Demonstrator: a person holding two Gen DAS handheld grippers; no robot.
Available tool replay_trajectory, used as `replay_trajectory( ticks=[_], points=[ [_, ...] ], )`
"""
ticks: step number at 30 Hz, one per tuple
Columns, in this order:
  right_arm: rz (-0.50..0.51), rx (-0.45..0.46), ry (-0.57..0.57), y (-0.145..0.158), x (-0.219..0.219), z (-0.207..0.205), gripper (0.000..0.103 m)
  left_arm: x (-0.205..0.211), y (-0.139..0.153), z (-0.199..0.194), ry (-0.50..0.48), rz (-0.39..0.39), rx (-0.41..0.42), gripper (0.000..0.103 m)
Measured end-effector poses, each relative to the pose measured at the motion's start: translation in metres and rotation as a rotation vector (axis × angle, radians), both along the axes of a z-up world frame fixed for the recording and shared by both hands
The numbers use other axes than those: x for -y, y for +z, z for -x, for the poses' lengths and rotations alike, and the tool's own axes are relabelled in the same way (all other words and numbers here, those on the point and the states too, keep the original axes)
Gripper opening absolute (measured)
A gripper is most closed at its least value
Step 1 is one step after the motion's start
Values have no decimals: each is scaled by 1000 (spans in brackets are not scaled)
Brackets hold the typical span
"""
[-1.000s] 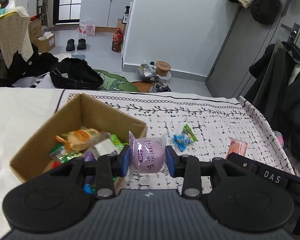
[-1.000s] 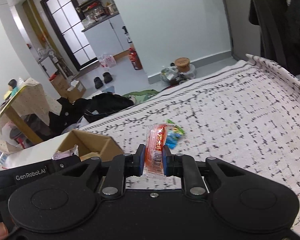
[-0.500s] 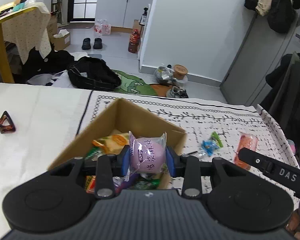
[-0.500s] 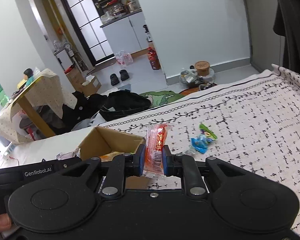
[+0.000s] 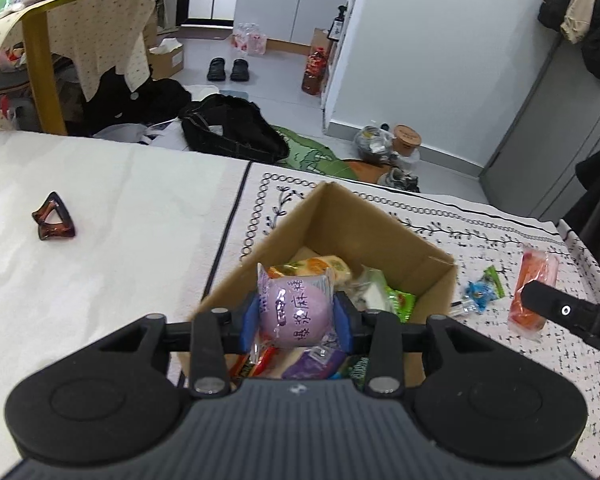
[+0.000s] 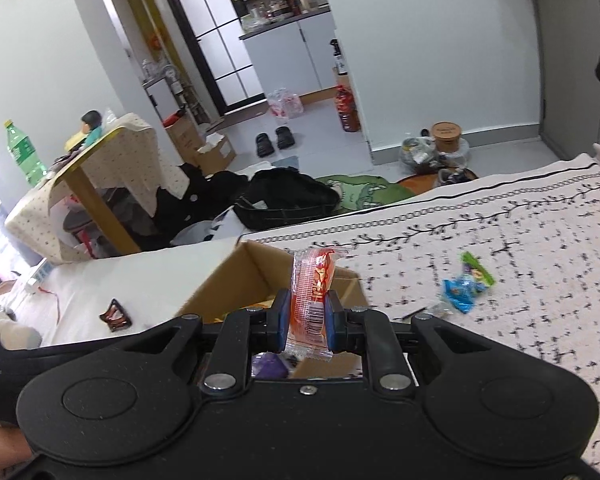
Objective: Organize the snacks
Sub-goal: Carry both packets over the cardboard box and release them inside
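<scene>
box [image 5: 364, 220], candies [image 5: 482, 290] on patterned cloth [image 5: 500, 236]

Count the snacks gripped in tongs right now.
2. A purple snack sits in the left tongs above the box. An orange packet is in the right tongs, near the box's rim. None seem hidden.

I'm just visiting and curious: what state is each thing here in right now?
Left tongs: opening, purple snack between them.
Purple snack: over the box.
Right tongs: shut on orange packet.
Cardboard box: open, partly filled.
Blue-green candy: loose on the cloth.
</scene>
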State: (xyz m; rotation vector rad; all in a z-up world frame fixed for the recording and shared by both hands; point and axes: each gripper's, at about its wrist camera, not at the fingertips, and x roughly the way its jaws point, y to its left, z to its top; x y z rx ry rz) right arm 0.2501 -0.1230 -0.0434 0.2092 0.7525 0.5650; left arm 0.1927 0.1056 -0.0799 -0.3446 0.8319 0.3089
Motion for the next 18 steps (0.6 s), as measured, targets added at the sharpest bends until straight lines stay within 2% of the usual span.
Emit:
replay_trajectory(
  ticks=[3, 13, 15, 16, 18],
  points=[
    [-12, -9, 21, 2, -6, 3, 18, -5, -1, 1, 33, -8, -11, 40],
    [-63, -50, 78, 3, -21, 7, 19, -5, 11, 9, 37, -34, 11, 58],
    [-108, -75, 121, 2, -21, 5, 26, -4, 11, 11, 36, -36, 12, 60],
    [-129, -94, 136, 1, -20, 4, 39, -4, 11, 11, 34, -35, 10, 61],
    [-122, -88, 116, 2, -17, 4, 48, -3, 11, 13, 30, -30, 8, 62]
  ],
)
